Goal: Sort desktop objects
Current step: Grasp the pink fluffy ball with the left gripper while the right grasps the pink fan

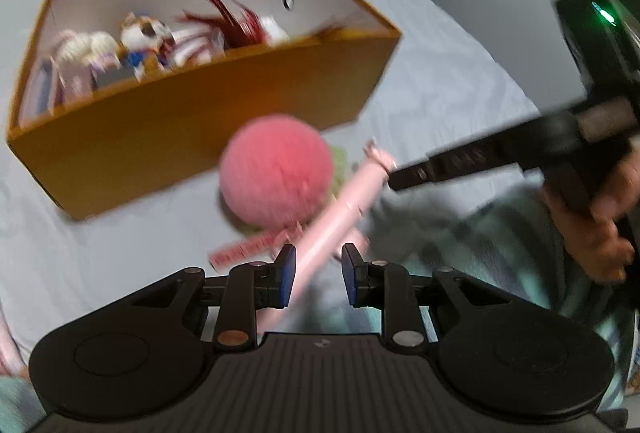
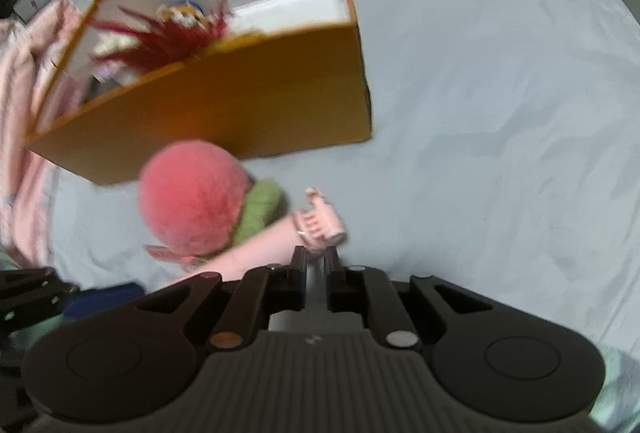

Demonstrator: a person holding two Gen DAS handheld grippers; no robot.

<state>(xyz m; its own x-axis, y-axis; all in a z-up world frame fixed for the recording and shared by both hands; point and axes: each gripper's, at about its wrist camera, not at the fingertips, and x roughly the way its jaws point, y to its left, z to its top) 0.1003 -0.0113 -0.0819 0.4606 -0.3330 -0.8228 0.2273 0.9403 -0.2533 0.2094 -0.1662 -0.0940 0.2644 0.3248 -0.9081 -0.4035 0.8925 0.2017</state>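
I see the grey sheet (image 2: pixel 500 113) covering the surface, with the orange box (image 1: pixel 192 137) on it, plush toys and red feathers inside. Pink pompom (image 1: pixel 276 173) sits just in front of the box. My left gripper (image 1: pixel 318 275) has jaws apart around the pink stick (image 1: pixel 336 217). My right gripper (image 2: pixel 316 261) has jaws clamped on the stick's pink claw clip (image 2: pixel 320 221).

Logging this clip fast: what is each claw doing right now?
Left claw: open, straddling the pink stick, not clamped.
Right claw: nearly closed on the stick's clip end; grip looks likely.
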